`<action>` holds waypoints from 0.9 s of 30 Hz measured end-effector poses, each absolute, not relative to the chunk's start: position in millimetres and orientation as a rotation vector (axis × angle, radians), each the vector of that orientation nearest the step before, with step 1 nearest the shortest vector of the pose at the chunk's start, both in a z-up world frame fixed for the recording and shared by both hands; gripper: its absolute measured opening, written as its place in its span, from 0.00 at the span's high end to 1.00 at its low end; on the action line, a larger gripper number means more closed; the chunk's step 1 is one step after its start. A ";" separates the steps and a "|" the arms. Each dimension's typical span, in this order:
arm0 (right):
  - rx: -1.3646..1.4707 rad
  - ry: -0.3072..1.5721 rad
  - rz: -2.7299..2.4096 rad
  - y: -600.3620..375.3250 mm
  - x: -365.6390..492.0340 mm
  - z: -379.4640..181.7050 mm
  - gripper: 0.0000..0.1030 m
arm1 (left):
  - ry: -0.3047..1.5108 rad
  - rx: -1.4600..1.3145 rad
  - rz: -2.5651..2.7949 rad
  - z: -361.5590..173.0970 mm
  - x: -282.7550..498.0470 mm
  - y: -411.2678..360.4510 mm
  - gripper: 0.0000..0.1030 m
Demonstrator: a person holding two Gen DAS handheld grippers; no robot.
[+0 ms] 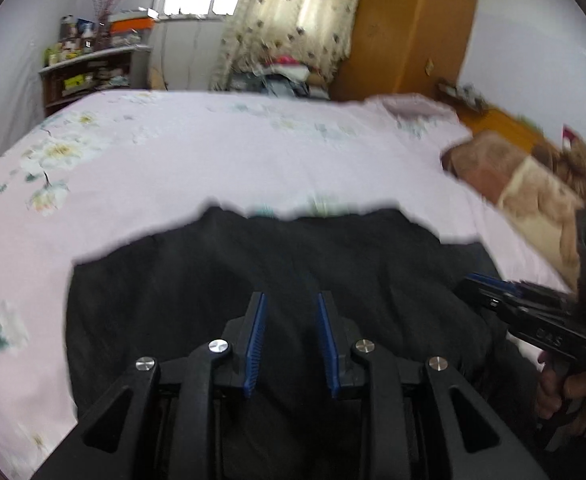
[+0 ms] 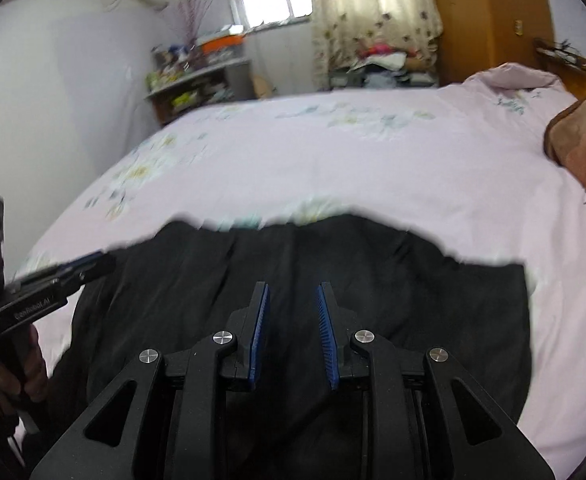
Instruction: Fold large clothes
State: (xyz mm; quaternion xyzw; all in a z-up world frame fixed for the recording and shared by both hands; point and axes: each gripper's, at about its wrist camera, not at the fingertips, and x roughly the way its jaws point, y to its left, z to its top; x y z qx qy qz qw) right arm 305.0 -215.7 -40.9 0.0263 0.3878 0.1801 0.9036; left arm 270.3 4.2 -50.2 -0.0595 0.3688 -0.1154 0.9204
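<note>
Nearest, the left gripper [image 1: 291, 300] holds its blue pads a little apart with nothing between them, poised over the black garment [image 1: 253, 272]. The right gripper [image 2: 291, 290] stands the same way, slightly parted and empty above the dark cloth. The garment lies spread on the near part of the pink floral bedsheet [image 1: 233, 152]. Farther right lies a brown blanket [image 1: 493, 168].

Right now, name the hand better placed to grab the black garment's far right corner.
Probably right. The right gripper hangs over the black garment on the side nearest that corner, jaws open and empty. The left gripper sits further left, with the right gripper between it and that edge.
</note>
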 end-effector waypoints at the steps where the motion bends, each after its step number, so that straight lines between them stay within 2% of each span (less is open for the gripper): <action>1: 0.054 0.827 0.368 -214.8 304.9 -49.9 0.76 | 0.790 -0.124 -0.233 -59.7 271.2 2.6 0.73; 5: 0.025 0.892 0.357 -217.0 311.1 -85.2 0.76 | 0.840 -0.121 -0.220 -93.7 275.5 3.0 0.70; 9: 0.014 0.922 0.356 -214.6 319.5 -90.9 0.76 | 0.872 -0.155 -0.219 -93.2 280.8 4.4 0.70; 12: 0.029 0.929 0.339 -217.4 314.2 -76.8 0.76 | 0.871 -0.151 -0.215 -70.7 272.0 4.1 0.71; 16: 0.038 0.848 0.363 -219.7 279.0 -40.9 0.76 | 0.791 -0.155 -0.252 -40.3 236.4 2.6 0.71; 19: 0.040 0.832 0.390 -215.2 254.8 -35.4 0.76 | 0.790 -0.148 -0.282 -40.7 220.3 -2.7 0.71; 23: 0.012 0.927 0.389 -203.2 254.8 -71.8 0.76 | 0.906 -0.146 -0.251 -82.2 226.1 -6.3 0.70; 27: 0.018 1.009 0.364 -204.8 264.5 -108.6 0.76 | 0.922 -0.164 -0.236 -98.7 229.6 -5.2 0.70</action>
